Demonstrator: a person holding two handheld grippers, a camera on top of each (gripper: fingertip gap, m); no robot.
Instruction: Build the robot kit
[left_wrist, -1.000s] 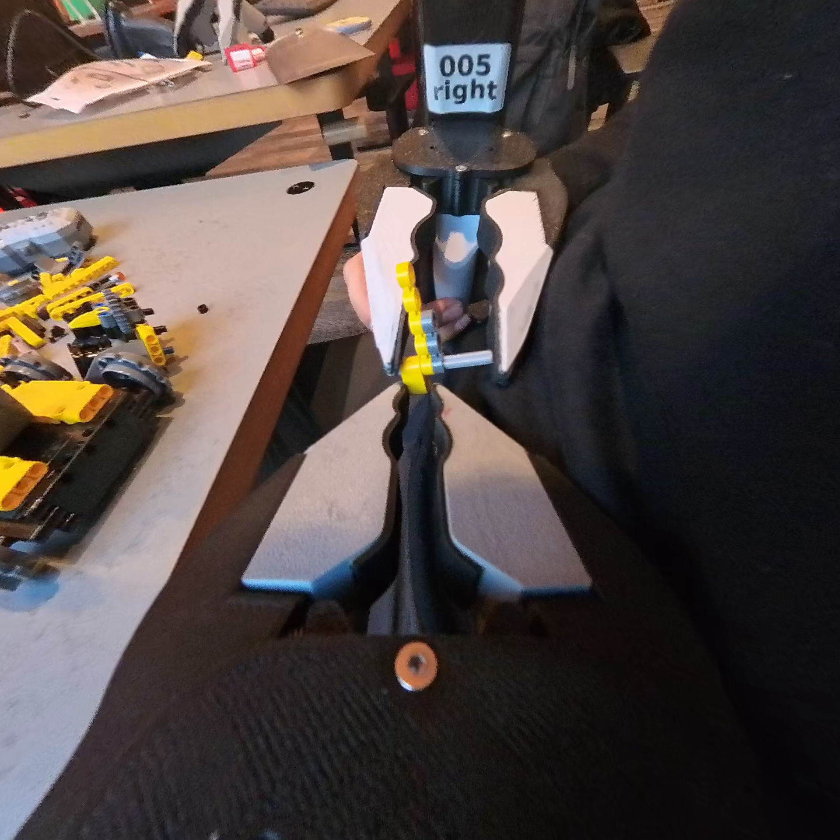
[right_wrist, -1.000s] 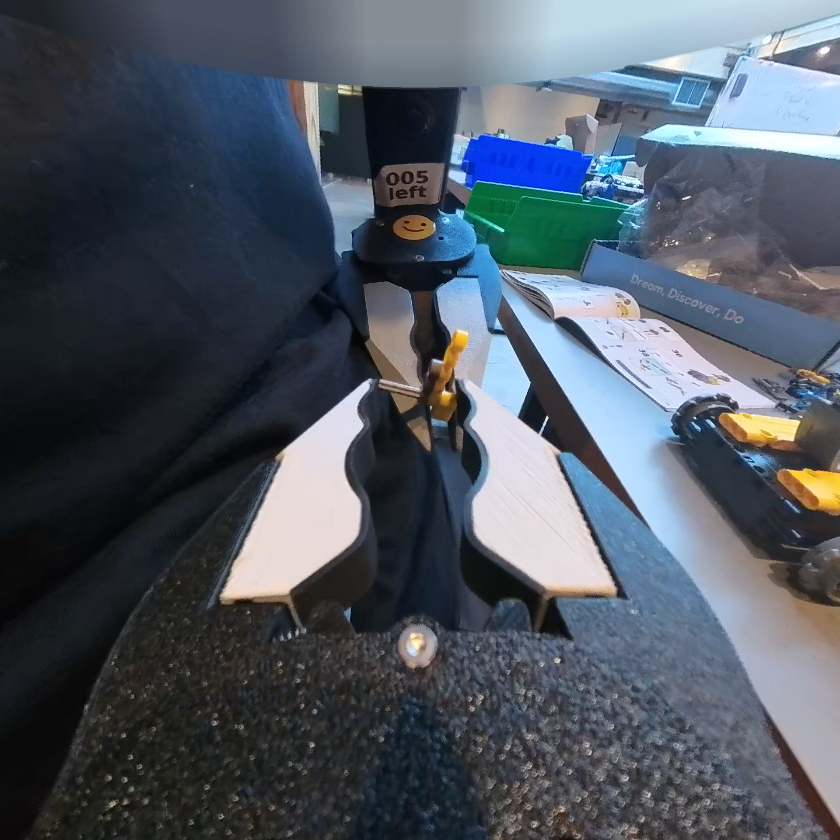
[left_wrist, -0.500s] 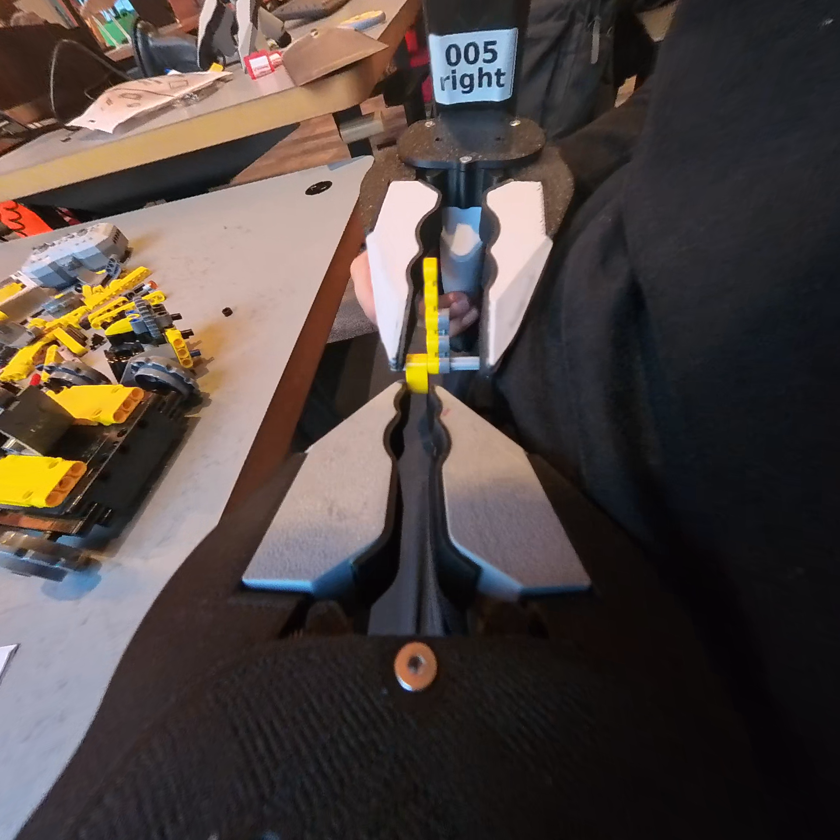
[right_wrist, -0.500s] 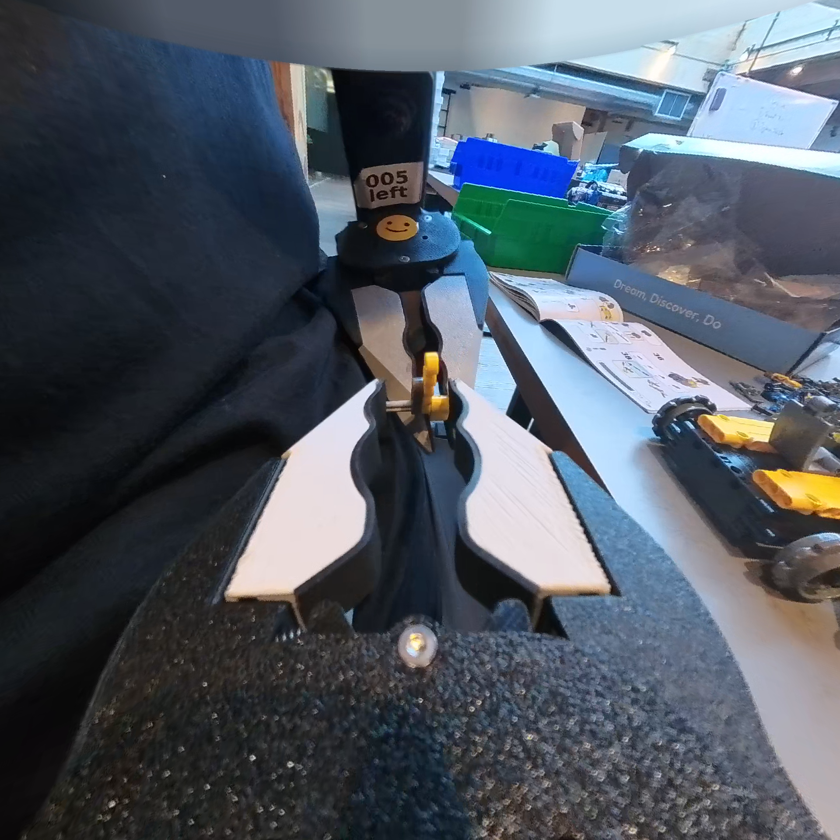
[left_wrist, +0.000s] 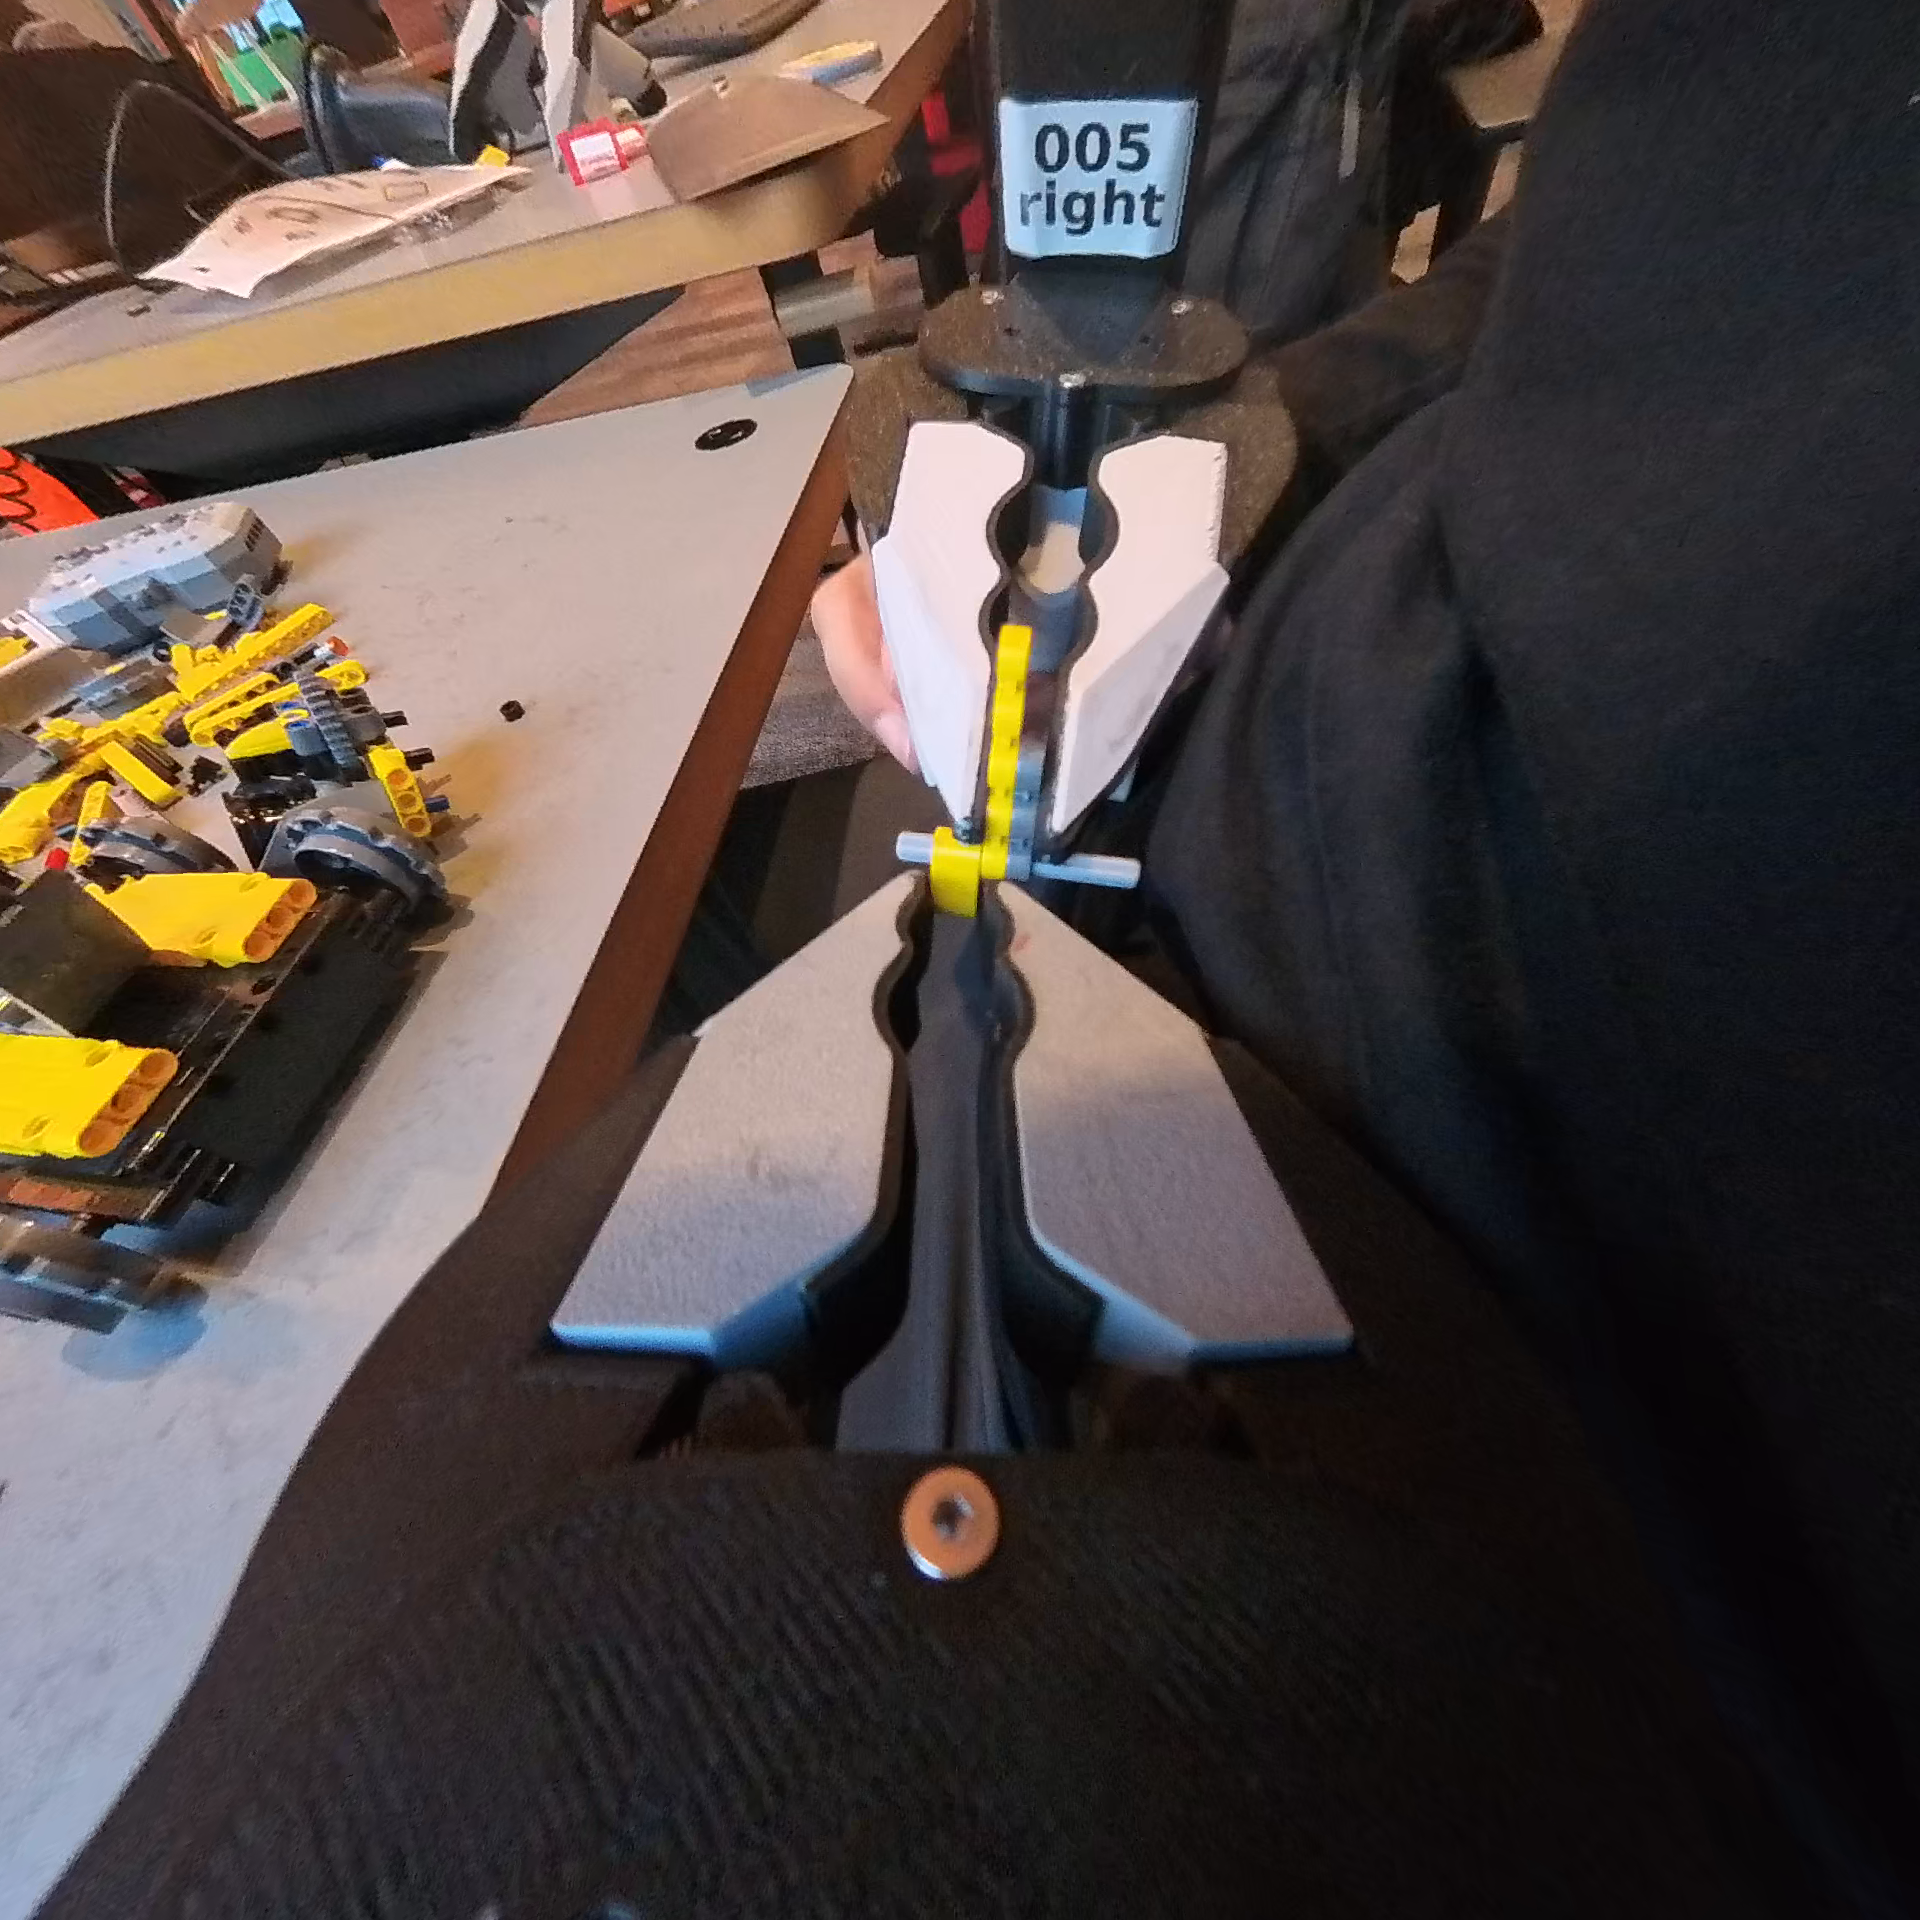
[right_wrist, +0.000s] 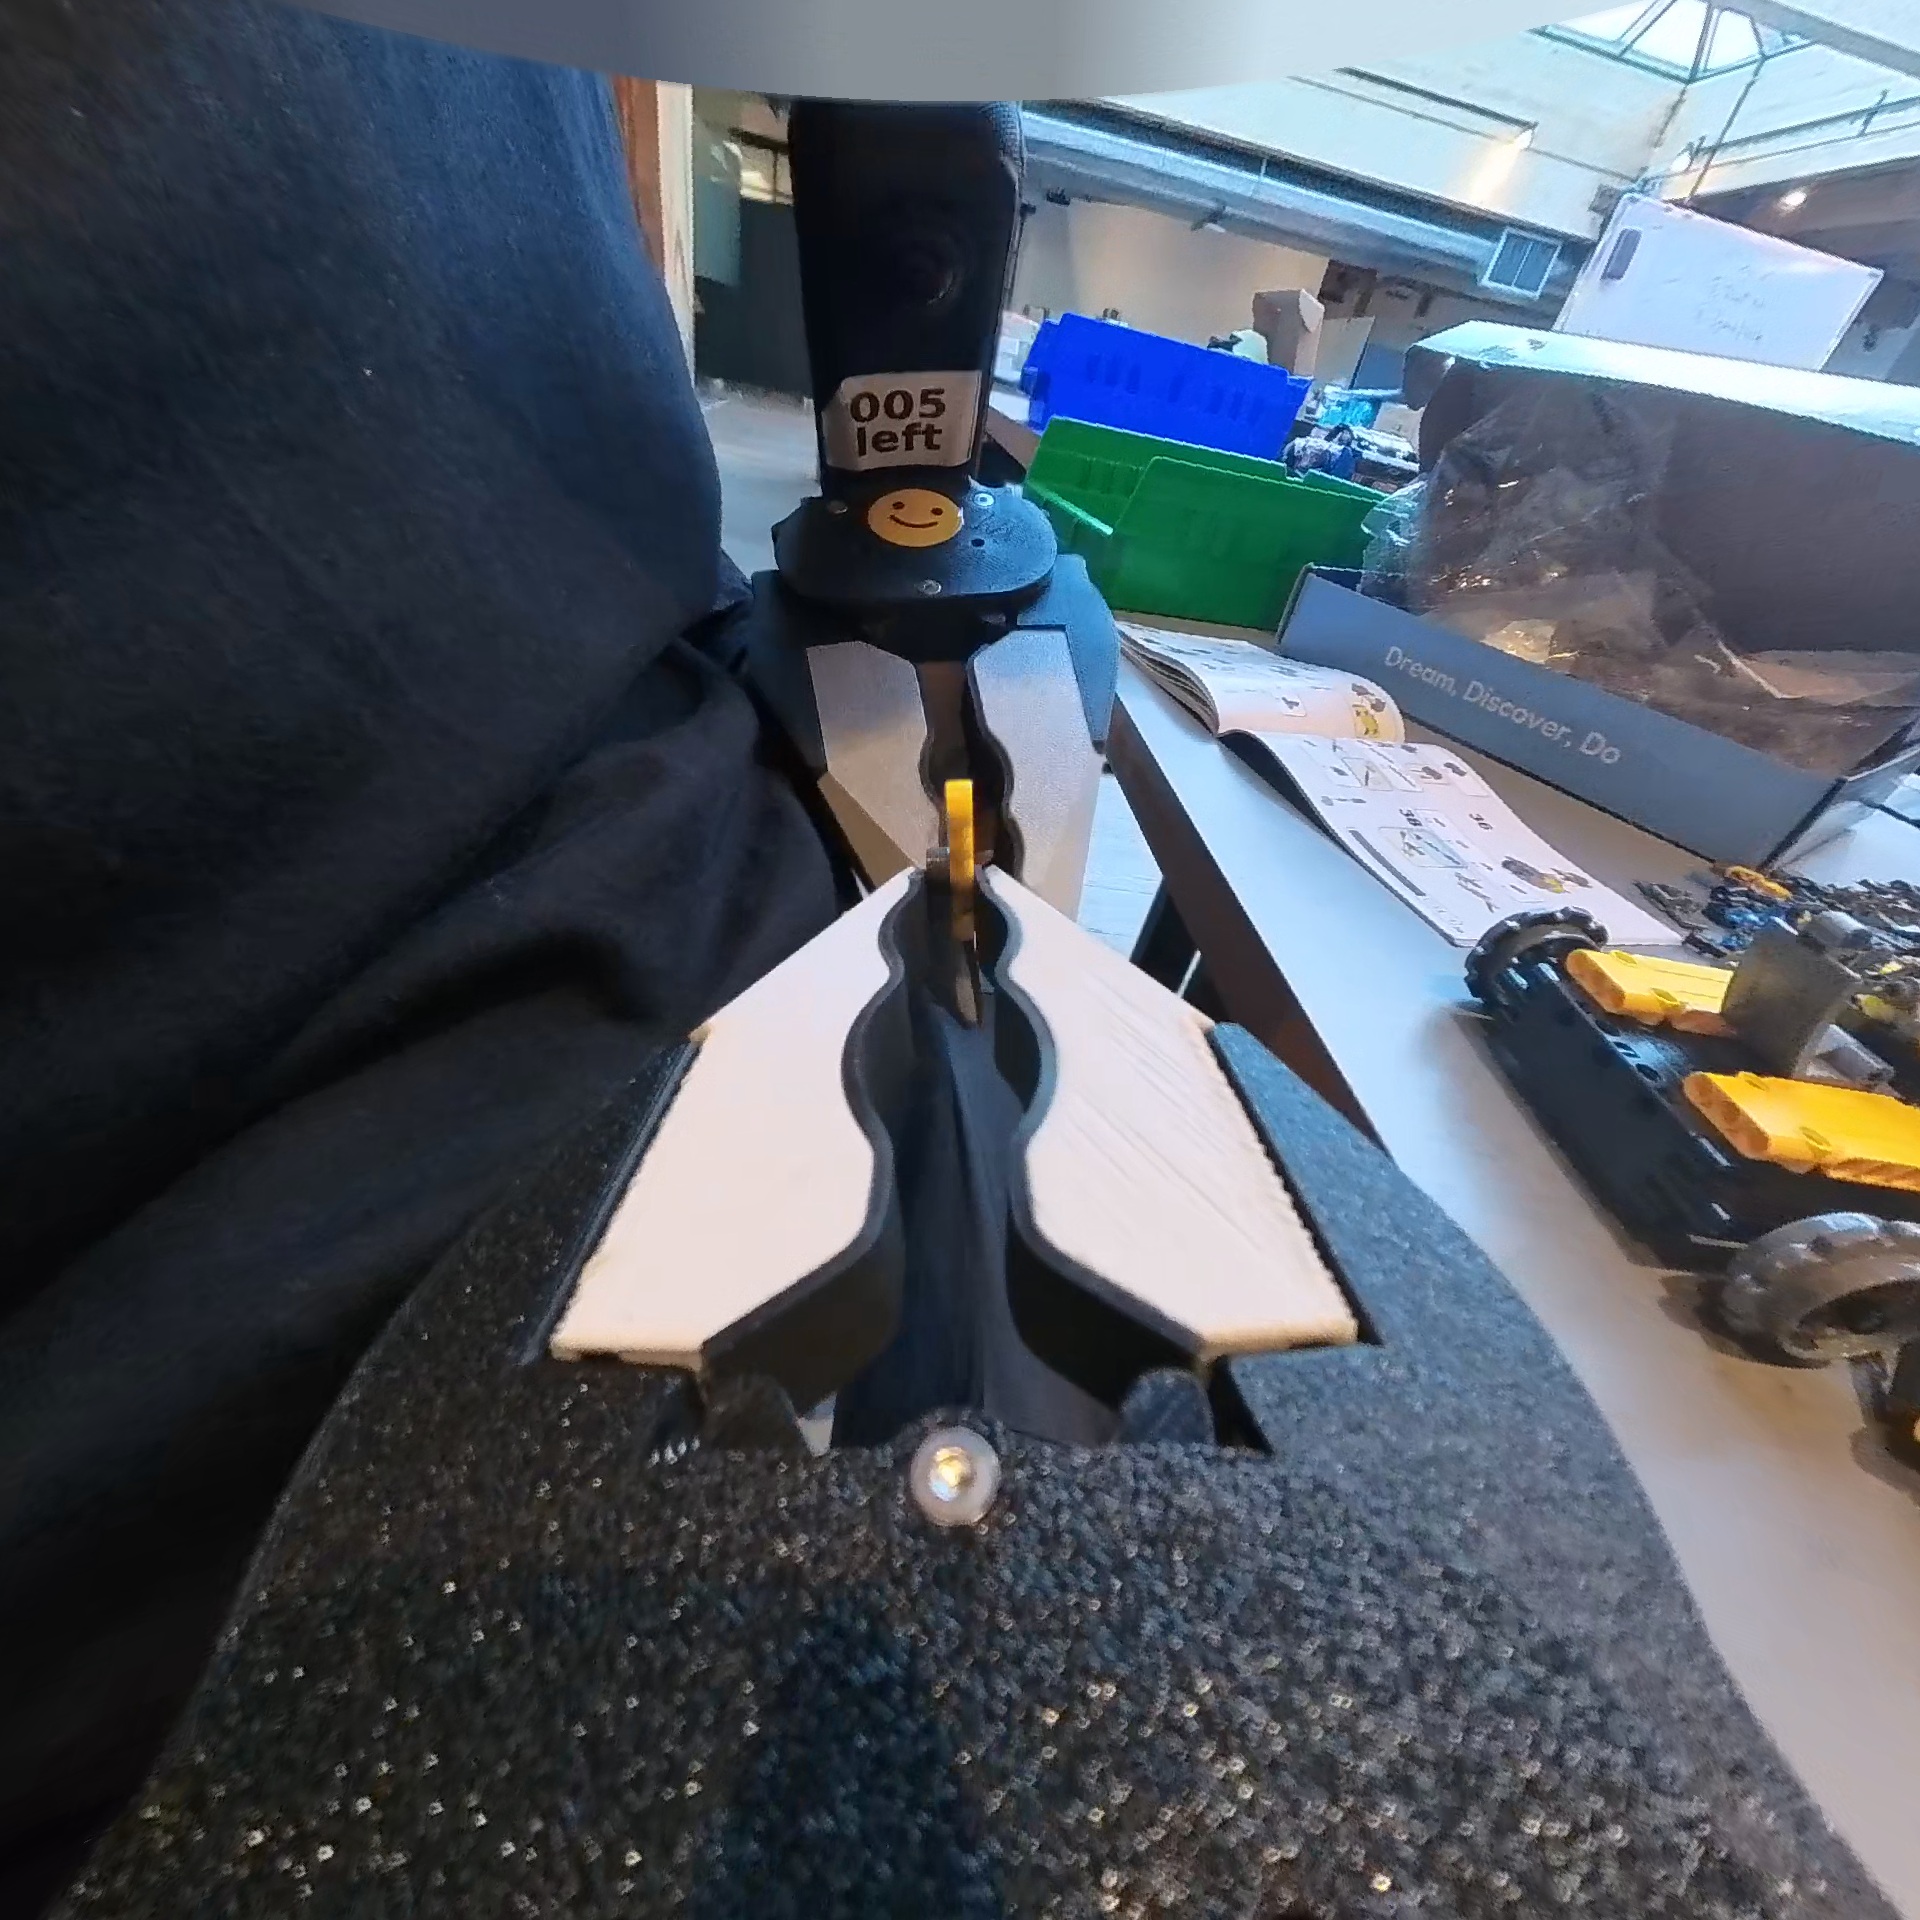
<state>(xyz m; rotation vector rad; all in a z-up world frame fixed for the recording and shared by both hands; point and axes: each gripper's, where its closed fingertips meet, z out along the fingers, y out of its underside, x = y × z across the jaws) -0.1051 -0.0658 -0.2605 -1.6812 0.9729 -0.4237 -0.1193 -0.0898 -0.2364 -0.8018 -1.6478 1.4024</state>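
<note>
Facing each other tip to tip off the table edge, both grippers meet on one small brick assembly.

Left wrist view: left gripper, grey fingers nearly together, tips pinching the yellow connector at the bottom of the assembly. A grey axle runs crosswise through that connector and sticks out on both sides. Opposite, the right gripper, white fingers, is closed on the yellow beam, which stands upright between its fingers with a grey piece alongside. A hand shows behind the right gripper's white finger. Dark clothing fills the right side. On the grey table to the left: a black and yellow brick vehicle with dark wheels, and a heap of loose yellow and grey parts beyond it. A second table behind carries papers.

Right wrist view: right gripper with jaws drawn in tight on the yellow beam, seen edge-on. Left gripper comes in from the far side, jaws narrow; exact contact is hard to tell here, parts overlap. To the right on the table: open instruction booklet, grey box with a plastic bag in it, brick vehicle at the edge. Green bins and blue bins farther back.
</note>
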